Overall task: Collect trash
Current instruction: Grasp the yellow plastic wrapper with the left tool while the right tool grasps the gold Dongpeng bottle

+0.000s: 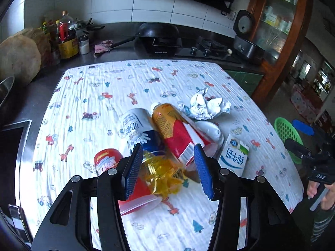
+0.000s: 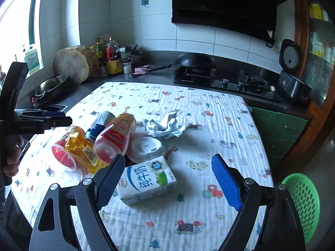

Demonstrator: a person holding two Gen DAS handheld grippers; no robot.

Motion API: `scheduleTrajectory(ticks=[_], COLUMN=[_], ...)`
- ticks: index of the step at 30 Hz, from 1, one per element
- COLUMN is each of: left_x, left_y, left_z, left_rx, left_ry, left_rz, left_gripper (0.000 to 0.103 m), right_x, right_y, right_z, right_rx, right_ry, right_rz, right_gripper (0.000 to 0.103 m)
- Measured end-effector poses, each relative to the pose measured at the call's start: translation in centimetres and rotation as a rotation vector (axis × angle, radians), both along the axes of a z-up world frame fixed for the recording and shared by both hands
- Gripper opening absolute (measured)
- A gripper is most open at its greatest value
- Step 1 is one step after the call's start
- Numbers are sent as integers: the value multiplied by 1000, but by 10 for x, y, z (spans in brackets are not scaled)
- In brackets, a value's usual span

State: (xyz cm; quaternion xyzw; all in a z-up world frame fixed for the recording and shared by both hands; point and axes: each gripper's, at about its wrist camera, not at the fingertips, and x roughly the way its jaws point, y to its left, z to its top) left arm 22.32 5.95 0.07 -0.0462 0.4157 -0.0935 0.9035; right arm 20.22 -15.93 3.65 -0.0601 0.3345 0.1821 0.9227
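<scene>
While the left gripper point(image 1: 167, 168) hangs with jaws apart over the yellow wrapper point(image 1: 162, 173) and the right gripper point(image 2: 167, 179) gapes empty above the milk carton point(image 2: 146, 179), either could nudge the 2 bottles point(image 1: 173, 129) beyond, rolling them away from the green basket point(image 2: 303, 205).

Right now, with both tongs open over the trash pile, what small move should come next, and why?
Probably lower the right tongs onto the milk carton and close. It lies apart from the pile, already between the open jaws, and the green basket sits just beside the table on that side.
</scene>
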Motion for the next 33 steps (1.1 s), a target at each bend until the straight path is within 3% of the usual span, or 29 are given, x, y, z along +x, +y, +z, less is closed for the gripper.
scheduleTrajectory(ticks=[13, 16, 22, 26, 33], left_x=[17, 17, 7, 0, -21], left_y=[2, 0, -2, 4, 22], left_z=[-55, -60, -53, -46, -23], left_rx=[19, 20, 40, 35, 7], left_ry=[125, 129, 75, 49, -14], left_rz=[-82, -103, -116, -110, -91], left_gripper=[50, 39, 26, 25, 24], right_x=[25, 32, 51, 69, 106], right_y=[39, 43, 58, 75, 112], right_z=[-1, -4, -6, -9, -28], right_rx=[-44, -44, -6, 14, 48], right_ry=[22, 43, 114, 176, 311], right_rz=[40, 47, 90, 120, 165], right_gripper=[82, 82, 82, 81, 71])
